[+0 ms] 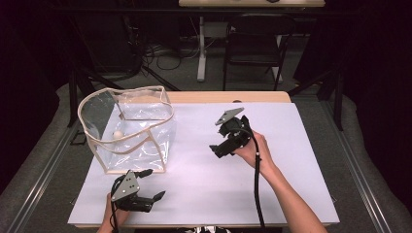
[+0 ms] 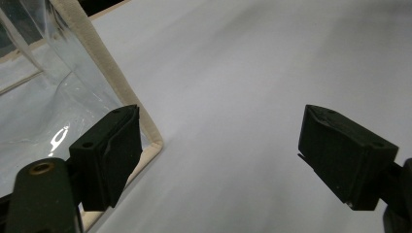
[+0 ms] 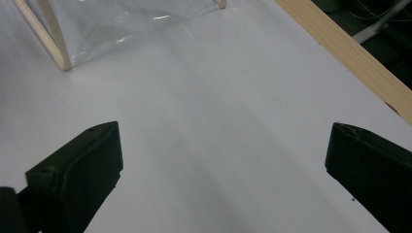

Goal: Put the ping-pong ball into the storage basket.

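clear bag (image 1: pixel 141 127), white ball (image 1: pixel 118 134) inside

1 clear bag (image 1: pixel 127 128), 1 ball (image 1: pixel 118 134).

Bag (image 1: pixel 127 127) stands on the counter (image 1: pixel 291 145) at its far left, with a ball (image 1: pixel 118 134) inside, low on the left side. Left hand-held gripper (image 1: pixel 149 183) sits at the near left edge of the counter, just in front of the bag's near right corner, jaws apart. Right hand-held gripper (image 1: pixel 219 145) is over the counter's middle, right of the bag and well apart from it, jaws wide. A chair (image 1: pixel 255 41) stands on the floor beyond the counter's far edge.
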`<state>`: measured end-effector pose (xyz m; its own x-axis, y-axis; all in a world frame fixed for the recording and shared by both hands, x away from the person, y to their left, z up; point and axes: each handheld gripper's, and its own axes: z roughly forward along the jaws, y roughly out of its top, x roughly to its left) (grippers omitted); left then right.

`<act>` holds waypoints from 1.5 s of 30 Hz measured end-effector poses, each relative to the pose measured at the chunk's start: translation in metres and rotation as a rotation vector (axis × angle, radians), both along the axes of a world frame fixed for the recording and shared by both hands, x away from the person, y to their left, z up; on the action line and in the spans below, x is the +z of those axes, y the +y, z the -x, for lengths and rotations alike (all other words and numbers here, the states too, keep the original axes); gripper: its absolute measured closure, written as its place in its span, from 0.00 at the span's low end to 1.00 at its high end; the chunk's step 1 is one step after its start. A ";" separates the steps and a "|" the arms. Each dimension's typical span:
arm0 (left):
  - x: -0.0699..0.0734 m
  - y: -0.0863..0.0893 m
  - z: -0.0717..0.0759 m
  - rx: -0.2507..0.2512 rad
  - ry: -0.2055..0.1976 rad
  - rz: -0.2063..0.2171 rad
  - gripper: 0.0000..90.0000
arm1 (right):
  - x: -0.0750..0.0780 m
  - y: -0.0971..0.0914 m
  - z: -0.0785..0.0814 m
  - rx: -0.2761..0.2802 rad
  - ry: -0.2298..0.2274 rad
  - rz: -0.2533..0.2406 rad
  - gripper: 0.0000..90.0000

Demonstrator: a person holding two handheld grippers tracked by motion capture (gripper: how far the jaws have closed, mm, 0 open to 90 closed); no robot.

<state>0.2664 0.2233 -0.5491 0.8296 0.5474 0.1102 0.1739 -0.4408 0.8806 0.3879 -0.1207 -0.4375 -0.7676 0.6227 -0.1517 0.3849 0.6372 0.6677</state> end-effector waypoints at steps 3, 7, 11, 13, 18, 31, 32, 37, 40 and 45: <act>0.000 0.000 0.000 -0.002 0.001 -0.001 0.18 | -0.003 -0.005 0.003 -0.007 0.000 -0.004 0.00; 0.000 0.000 0.000 0.001 0.001 0.001 0.18 | -0.007 -0.013 0.007 -0.023 0.000 -0.003 0.00; 0.000 0.000 0.000 0.000 0.002 -0.003 0.18 | -0.011 -0.019 0.011 -0.029 -0.001 -0.005 0.00; 0.000 -0.001 0.000 -0.002 0.003 -0.001 0.18 | -0.013 -0.022 0.013 -0.034 -0.002 -0.010 0.00; -0.001 -0.001 -0.001 -0.002 0.002 -0.001 0.18 | -0.017 -0.030 0.019 -0.036 -0.007 -0.023 0.00; -0.001 -0.001 -0.001 -0.001 0.002 -0.004 0.18 | -0.033 -0.045 0.037 -0.046 -0.017 -0.034 0.00; -0.001 -0.001 -0.001 -0.001 0.002 -0.005 0.18 | -0.034 -0.047 0.038 -0.050 -0.016 -0.037 0.00; -0.001 -0.001 -0.001 0.001 0.002 -0.005 0.18 | -0.039 -0.056 0.046 -0.059 -0.021 -0.049 0.00; -0.001 -0.001 -0.001 0.001 0.002 -0.006 0.18 | -0.042 -0.061 0.050 -0.065 -0.024 -0.055 0.00; -0.001 -0.002 -0.001 0.002 0.005 -0.006 0.18 | -0.046 -0.068 0.056 -0.072 -0.033 -0.065 0.00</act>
<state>0.2675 0.2215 -0.5504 0.8288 0.5488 0.1095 0.1789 -0.4452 0.8773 0.3322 -0.1886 -0.4833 -0.7159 0.6853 -0.1336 0.4052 0.5636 0.7198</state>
